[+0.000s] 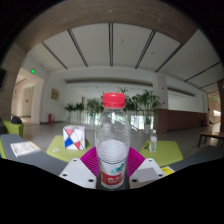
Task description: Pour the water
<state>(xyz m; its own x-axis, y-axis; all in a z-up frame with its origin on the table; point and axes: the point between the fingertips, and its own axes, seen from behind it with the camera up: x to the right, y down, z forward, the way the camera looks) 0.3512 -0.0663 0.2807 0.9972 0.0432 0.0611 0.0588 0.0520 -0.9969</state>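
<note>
A clear plastic water bottle (pixel 113 140) with a red cap and a red-and-white label stands upright between my fingers. My gripper (pixel 112 168) is shut on the water bottle, its magenta pads (pixel 88 158) pressing on the lower body at both sides. The bottle looks raised above the table (pixel 170 152). Part of the label is hidden below the fingers.
The table bears grey and yellow-green panels, with a paper sheet (pixel 24 148) at the left and a red, white and blue flag-like object (pixel 74 140) just behind the bottle. A small clear item (pixel 153 142) stands at the right. Potted plants (pixel 88 108) line the hall behind.
</note>
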